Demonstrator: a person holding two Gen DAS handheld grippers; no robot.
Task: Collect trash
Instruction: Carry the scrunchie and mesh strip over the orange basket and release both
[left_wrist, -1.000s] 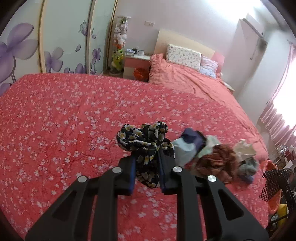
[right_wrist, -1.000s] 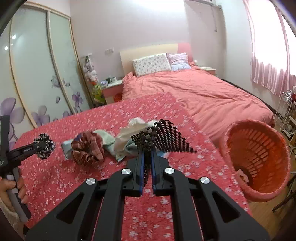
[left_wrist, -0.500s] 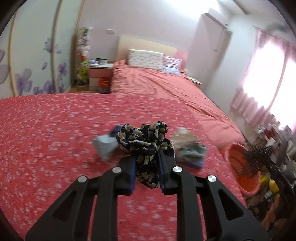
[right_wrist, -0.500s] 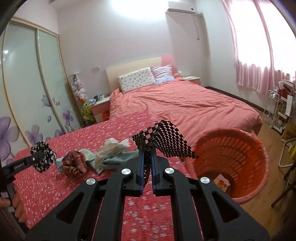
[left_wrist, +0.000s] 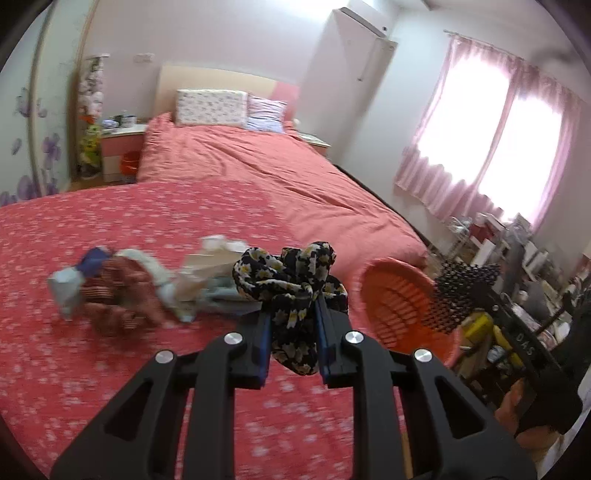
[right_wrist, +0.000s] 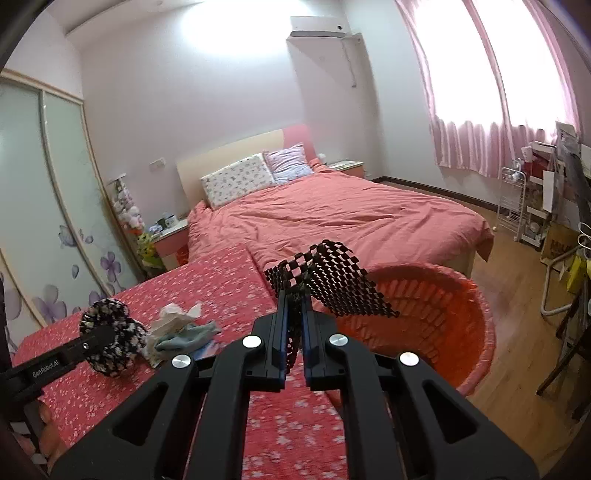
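My left gripper (left_wrist: 293, 308) is shut on a bunched black cloth with yellow-white flowers (left_wrist: 291, 280), held above the red flowered bedspread (left_wrist: 110, 369). My right gripper (right_wrist: 294, 299) is shut on a black-and-white checked cloth (right_wrist: 332, 284), which fans out in front of the orange laundry basket (right_wrist: 443, 317). In the left wrist view that basket (left_wrist: 399, 306) stands off the bed's right edge, with the checked cloth (left_wrist: 461, 291) beside it. A pile of crumpled cloths (left_wrist: 140, 288) lies on the bedspread to the left. The floral cloth (right_wrist: 110, 339) shows at the left of the right wrist view.
A second bed with a plain red cover (right_wrist: 351, 218) and pillows (right_wrist: 240, 177) lies behind. Shelves and clutter (right_wrist: 535, 206) line the right wall under pink curtains. A chair leg (right_wrist: 565, 325) stands on the wooden floor right of the basket. A nightstand (left_wrist: 118, 147) sits by the wardrobe.
Both grippers have swung to the right with their cloths still held. The orange basket has come closer in the right wrist view and into sight in the left wrist view.
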